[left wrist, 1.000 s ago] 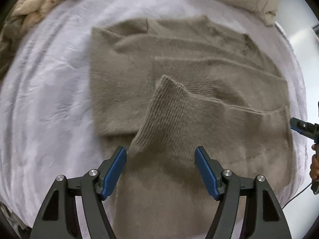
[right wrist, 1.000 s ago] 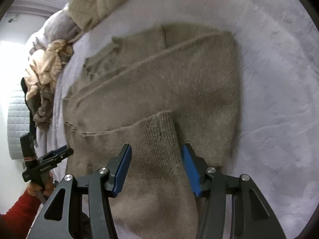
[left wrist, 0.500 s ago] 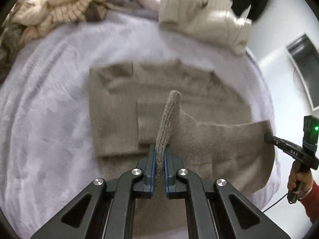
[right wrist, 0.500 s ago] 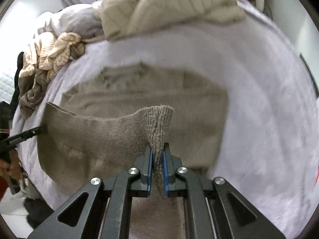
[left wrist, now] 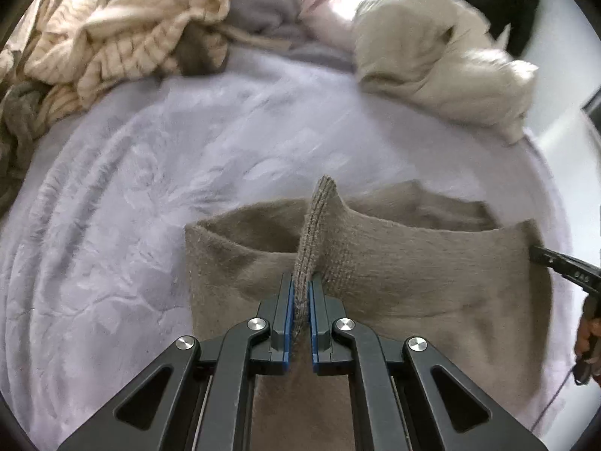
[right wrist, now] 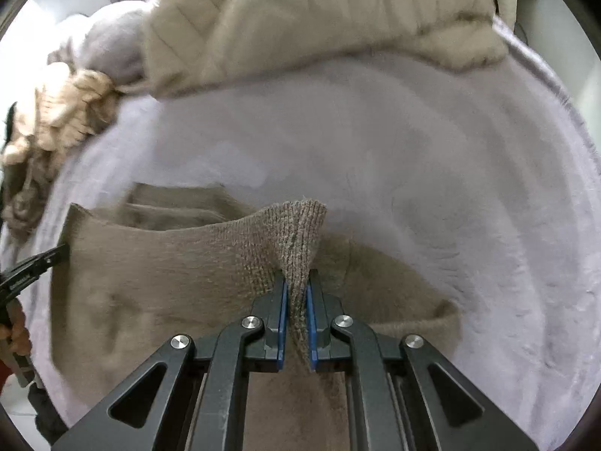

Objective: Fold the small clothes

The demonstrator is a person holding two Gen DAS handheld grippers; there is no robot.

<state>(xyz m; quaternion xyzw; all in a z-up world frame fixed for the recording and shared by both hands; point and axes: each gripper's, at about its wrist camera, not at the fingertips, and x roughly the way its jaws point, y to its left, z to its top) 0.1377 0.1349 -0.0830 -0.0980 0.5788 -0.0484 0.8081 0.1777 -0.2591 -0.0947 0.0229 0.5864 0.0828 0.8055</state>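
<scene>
Left claw (left wrist: 299, 300) pinches the ribbed hem of the fuzzy taupe sweater (left wrist: 413, 282); right claw (right wrist: 296, 300) clamps the hem's other corner, lifting knit above a plush lavender blanket (right wrist: 450, 188).

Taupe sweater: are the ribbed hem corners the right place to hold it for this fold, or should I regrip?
Keep the corners. The left tool and right tool each pinch the ribbed hem of the taupe sweater from the near side. The rib is thick and stands up between the fingers, and the edge spans straight between both grips, so the fold should carry over evenly.
</scene>
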